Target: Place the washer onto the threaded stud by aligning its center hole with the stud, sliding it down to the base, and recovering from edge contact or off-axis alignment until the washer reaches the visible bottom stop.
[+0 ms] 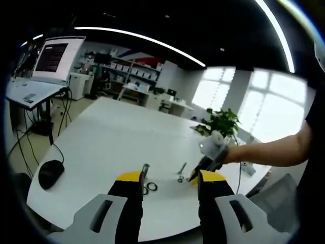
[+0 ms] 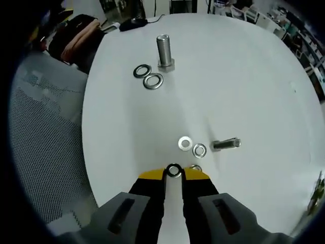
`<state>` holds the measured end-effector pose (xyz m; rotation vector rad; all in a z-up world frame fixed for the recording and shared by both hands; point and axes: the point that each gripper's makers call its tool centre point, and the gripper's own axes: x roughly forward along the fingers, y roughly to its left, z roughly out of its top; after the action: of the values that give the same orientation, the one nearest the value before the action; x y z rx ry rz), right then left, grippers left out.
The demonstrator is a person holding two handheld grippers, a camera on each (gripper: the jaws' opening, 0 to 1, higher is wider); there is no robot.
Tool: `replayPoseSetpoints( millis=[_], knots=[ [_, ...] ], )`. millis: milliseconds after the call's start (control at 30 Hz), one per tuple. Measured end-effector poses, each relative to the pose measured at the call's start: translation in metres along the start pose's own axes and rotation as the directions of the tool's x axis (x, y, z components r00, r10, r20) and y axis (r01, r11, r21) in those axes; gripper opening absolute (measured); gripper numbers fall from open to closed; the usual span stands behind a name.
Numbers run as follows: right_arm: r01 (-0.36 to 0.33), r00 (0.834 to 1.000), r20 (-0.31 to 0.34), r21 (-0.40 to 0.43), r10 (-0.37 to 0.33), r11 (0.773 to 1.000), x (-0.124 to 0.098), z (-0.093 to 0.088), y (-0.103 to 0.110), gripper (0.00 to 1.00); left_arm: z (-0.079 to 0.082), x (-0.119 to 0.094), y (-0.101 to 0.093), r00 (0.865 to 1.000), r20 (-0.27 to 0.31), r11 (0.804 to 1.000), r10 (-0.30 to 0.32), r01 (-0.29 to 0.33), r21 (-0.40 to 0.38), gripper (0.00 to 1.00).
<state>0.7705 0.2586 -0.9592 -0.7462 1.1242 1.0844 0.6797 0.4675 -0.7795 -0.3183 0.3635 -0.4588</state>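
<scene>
two washers [image 2: 148,75] beside upright stud [image 2: 164,51]

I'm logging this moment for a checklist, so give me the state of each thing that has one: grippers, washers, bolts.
right gripper: shut on a small washer at its tips
left gripper: open, holding nothing
large bolt: standing upright on its head, no washer on it
two large washers: lying flat on the table beside the large bolt
small bolt: lying on its side
loose small washers: flat on the table
</scene>
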Motion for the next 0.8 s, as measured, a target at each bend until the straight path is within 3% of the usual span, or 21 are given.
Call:
replayPoseSetpoints(
  millis=[800],
  knots=[
    [0.037, 0.995, 0.088, 0.039, -0.04, 0.999, -0.038, 0.011, -0.01, 0.13, -0.003, 0.0, -0.001, 1.0, -0.016, 1.0, -0.005, 0.005, 0.006, 0.4]
  ],
)
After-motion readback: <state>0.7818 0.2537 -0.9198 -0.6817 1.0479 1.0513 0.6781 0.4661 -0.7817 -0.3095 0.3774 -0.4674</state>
